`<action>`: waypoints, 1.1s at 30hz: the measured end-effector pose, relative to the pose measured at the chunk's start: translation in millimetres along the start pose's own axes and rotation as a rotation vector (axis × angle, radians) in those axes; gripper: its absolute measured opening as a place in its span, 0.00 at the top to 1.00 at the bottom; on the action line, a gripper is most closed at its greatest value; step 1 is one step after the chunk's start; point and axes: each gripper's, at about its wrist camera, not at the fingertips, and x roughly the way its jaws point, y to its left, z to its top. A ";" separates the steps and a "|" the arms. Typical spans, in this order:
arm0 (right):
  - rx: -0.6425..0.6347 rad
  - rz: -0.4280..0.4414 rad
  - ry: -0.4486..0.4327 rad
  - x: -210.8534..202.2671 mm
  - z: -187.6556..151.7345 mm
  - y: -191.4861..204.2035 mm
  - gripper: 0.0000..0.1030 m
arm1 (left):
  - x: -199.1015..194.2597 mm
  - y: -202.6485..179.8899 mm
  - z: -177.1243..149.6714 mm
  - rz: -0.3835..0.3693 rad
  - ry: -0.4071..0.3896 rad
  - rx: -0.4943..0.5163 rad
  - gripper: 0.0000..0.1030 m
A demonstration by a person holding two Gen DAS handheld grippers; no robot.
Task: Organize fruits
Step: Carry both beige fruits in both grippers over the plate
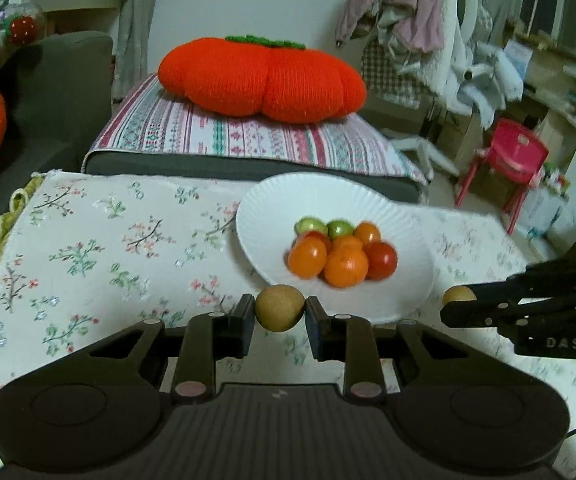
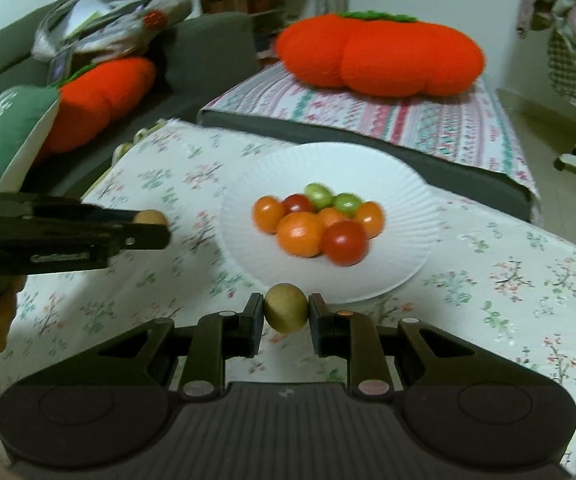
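A white ridged plate (image 1: pixel 367 196) (image 2: pixel 327 160) on the floral cloth holds a pile of small tomatoes (image 1: pixel 343 254) (image 2: pixel 311 224), orange, red and green. My left gripper (image 1: pixel 280 310) is shut on a round tan fruit (image 1: pixel 280 307) just short of the plate's near rim. My right gripper (image 2: pixel 286 309) is shut on a second tan fruit (image 2: pixel 286 307), also in front of the plate. In the left wrist view the right gripper (image 1: pixel 461 300) comes in from the right with its fruit (image 1: pixel 456 294). The right wrist view shows the left gripper (image 2: pixel 152 226) at the left with its fruit (image 2: pixel 150 217).
The floral cloth (image 1: pixel 108 248) (image 2: pixel 507 280) covers the table. Behind it stands a striped cushion (image 1: pixel 248 132) with a big orange pumpkin pillow (image 1: pixel 264 76) (image 2: pixel 379 54). A grey sofa (image 2: pixel 208 40) with more pillows lies to the left. A red child's chair (image 1: pixel 515 160) stands at the right.
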 end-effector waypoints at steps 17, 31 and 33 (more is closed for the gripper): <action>0.178 -0.131 -0.111 26.1 11.3 -53.2 0.79 | 39.0 5.4 24.0 -0.004 -0.093 0.062 0.90; 0.175 -0.140 -0.097 43.2 15.0 -58.5 0.79 | 66.1 4.9 29.7 0.032 -0.062 0.114 0.90; 0.177 -0.141 -0.089 46.8 13.9 -59.8 0.79 | 70.4 4.6 29.7 0.032 -0.055 0.117 0.90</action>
